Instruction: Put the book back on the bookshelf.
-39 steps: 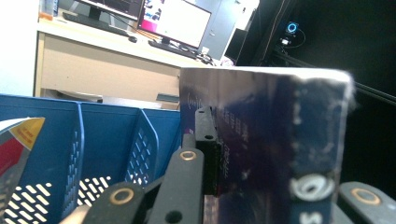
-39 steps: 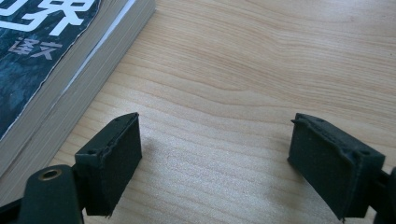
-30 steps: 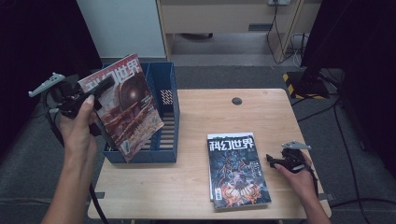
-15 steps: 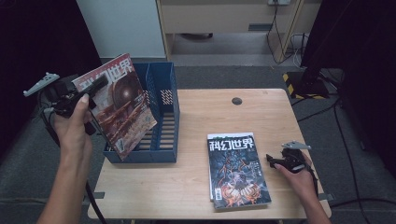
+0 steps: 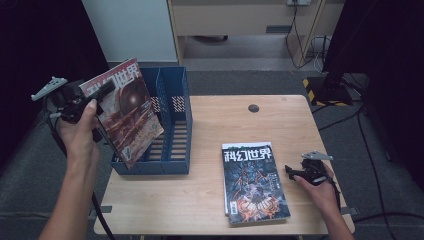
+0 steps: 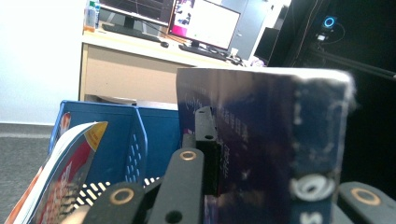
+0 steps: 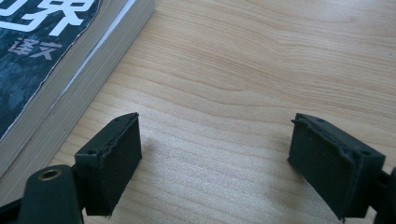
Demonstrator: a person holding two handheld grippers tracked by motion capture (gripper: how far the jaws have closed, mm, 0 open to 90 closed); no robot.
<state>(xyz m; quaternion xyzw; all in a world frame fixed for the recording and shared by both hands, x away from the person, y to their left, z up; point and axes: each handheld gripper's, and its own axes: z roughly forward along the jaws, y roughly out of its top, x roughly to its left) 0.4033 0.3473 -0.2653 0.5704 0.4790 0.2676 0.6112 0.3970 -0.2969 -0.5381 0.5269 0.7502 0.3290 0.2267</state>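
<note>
Since a second ago, left gripper (image 5: 94, 100) has drifted slightly left with the red magazine (image 5: 125, 112), tilted over the blue file rack's (image 5: 170, 165) near-left corner. Jaws clamped tight on its upper edge. Right gripper (image 5: 295, 172) hasn't budged: jaws wide, empty, resting on the table (image 5: 200, 210) just right of the magazine stack (image 5: 252, 182). Risk: one-edge grip lets the floppy magazine sag and catch the rack divider instead of entering a slot.

The left hand-held gripper (image 5: 97, 95) is lifted high, and its jaws are squeezed tight together. The left arm reaches up from below. The right hand-held gripper (image 5: 295, 171) sits low with its jaws wide apart. The right hand (image 5: 320, 192) grips it from behind.
</note>
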